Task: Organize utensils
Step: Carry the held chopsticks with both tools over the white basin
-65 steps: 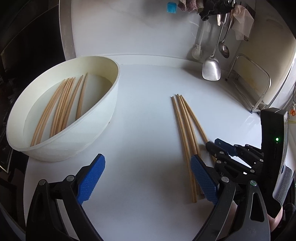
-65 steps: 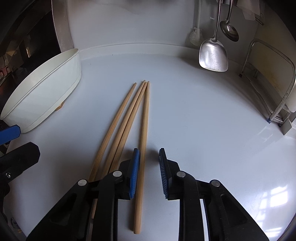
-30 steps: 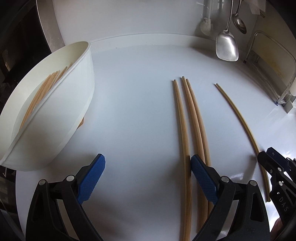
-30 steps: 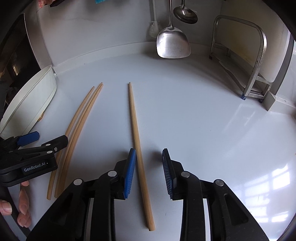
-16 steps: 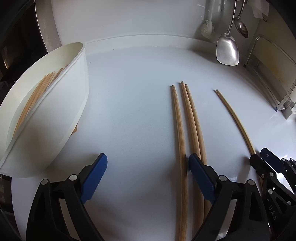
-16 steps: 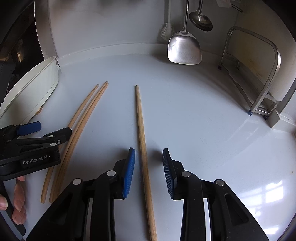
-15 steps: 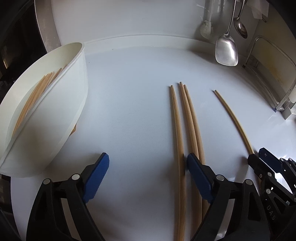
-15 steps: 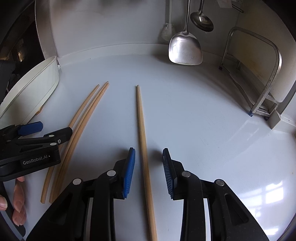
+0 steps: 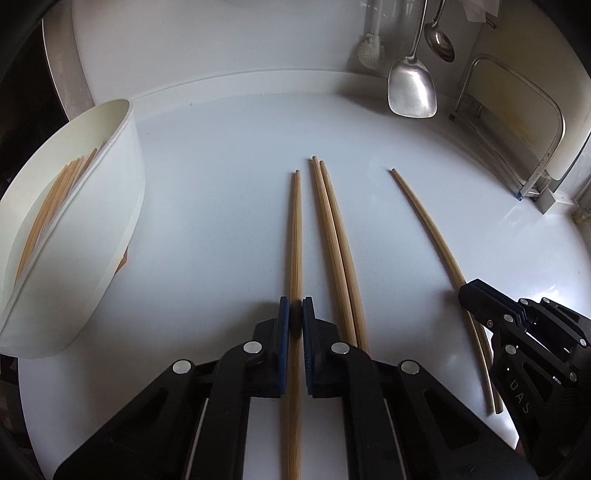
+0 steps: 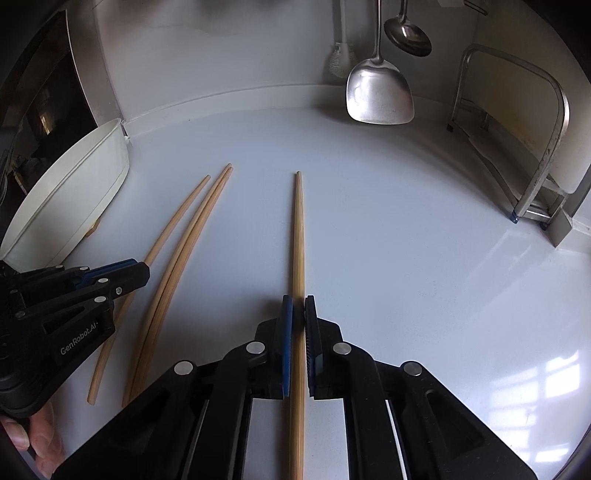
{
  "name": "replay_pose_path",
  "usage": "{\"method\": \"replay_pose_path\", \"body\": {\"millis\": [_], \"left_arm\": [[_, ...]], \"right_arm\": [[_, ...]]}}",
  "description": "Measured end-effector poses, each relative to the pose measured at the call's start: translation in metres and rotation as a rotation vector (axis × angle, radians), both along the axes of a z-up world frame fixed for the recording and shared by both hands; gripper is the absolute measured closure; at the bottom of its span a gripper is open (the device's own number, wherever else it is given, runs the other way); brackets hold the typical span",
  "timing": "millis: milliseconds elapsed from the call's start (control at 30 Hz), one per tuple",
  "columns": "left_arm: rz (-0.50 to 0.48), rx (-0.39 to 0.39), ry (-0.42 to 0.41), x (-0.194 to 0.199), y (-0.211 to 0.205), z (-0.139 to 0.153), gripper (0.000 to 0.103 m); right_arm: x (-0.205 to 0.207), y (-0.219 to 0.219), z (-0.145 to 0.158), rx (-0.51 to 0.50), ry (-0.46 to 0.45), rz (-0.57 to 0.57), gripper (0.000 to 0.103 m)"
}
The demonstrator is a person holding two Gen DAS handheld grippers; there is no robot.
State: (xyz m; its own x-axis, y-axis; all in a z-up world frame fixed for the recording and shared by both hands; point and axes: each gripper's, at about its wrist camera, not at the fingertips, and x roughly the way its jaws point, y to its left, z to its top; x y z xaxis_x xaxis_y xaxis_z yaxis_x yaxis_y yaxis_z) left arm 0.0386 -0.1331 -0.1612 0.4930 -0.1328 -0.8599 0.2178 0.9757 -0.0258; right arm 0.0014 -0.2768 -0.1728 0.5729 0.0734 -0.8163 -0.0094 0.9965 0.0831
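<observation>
On the white surface (image 9: 221, 229) four wooden chopsticks lie roughly parallel. The left gripper (image 9: 296, 314) has its blue fingers (image 9: 283, 325) clamped on the leftmost chopstick (image 9: 296, 236), which runs straight out ahead of them. Just to the right of it lies a touching pair of chopsticks (image 9: 338, 243). The right gripper (image 10: 298, 314) has its fingers (image 10: 287, 325) pinched on the fourth chopstick (image 10: 299, 236), well apart from the pair. At the left edge a white bowl (image 9: 122, 206) holds more chopsticks (image 9: 48, 210). A metal spatula (image 10: 379, 92) and a ladle (image 10: 408, 33) hang by the back wall.
</observation>
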Motion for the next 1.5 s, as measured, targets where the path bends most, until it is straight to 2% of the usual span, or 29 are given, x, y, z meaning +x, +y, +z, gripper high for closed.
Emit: {"method": "replay_pose_path", "body": {"millis": [233, 533, 700, 833, 1000, 1167, 1333, 1500], "left_arm": [[-0.035, -0.012, 0.014, -0.008, 0.01, 0.022, 0.095], [-0.086, -0.061, -0.056, -0.008, 0.035, 0.09, 0.095], [-0.082, -0.058, -0.09, -0.004, 0.074, 0.122, 0.095], [-0.016, -0.046, -0.078, 0.01, 0.123, 0.134, 0.095], [0.065, -0.03, -0.075, 0.028, 0.189, 0.139, 0.095], [0.133, -0.005, -0.051, 0.048, 0.239, 0.13, 0.095], [0.134, 0.01, -0.013, 0.067, 0.268, 0.113, 0.095], [0.114, 0.013, 0.032, 0.087, 0.276, 0.095, 0.095]], "right_arm": [[-0.009, -0.006, 0.019, 0.038, 0.008, -0.054, 0.097], [-0.014, 0.012, 0.075, 0.04, -0.037, -0.081, 0.097], [-0.008, 0.043, 0.108, 0.045, -0.063, -0.054, 0.097], [0.006, 0.08, 0.125, 0.066, -0.074, -0.003, 0.097], [0.036, 0.14, 0.137, 0.116, -0.083, 0.074, 0.097], [0.071, 0.202, 0.137, 0.135, -0.063, 0.151, 0.097], [0.104, 0.246, 0.123, 0.15, 0.003, 0.167, 0.097], [0.129, 0.272, 0.098, 0.135, 0.07, 0.159, 0.097]]}}
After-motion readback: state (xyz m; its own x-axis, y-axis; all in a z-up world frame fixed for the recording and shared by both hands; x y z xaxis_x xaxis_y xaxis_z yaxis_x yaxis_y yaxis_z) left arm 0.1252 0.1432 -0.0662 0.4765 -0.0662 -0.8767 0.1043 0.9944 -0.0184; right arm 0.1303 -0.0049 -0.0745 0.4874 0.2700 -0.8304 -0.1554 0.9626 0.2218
